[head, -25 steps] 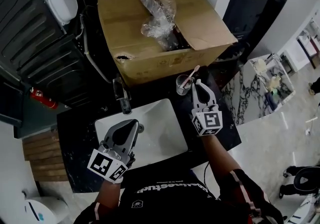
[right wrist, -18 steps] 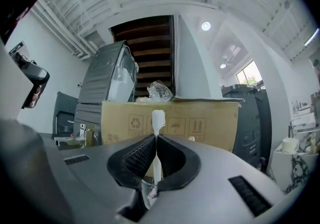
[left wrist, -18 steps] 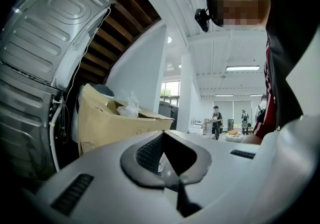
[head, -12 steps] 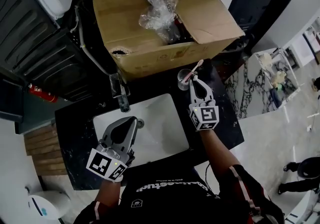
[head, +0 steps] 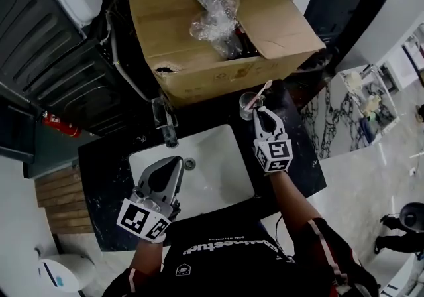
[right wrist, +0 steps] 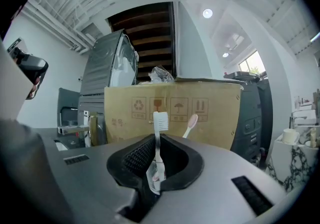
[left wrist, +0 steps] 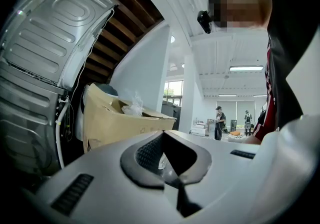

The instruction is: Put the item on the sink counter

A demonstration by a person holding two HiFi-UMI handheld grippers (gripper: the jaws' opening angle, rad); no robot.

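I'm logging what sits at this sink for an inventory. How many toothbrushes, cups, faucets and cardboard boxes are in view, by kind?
toothbrushes: 2 (white toothbrush, pink toothbrush)
glass cup: 1
faucet: 1
cardboard box: 1
Total: 5

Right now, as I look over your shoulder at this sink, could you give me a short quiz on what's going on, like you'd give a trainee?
1. Pick one: what is the right gripper clamped on?
A. a white toothbrush
B. a bar of soap
C. a sponge
2. True or false: the left gripper is carrying a plastic bag.
3. Fill the gap: the pink toothbrush stands in a ____ in front of the cardboard box.

Key:
1. A. The white toothbrush stands upright between its jaws.
2. False. Its jaws are shut with nothing between them.
3. glass cup
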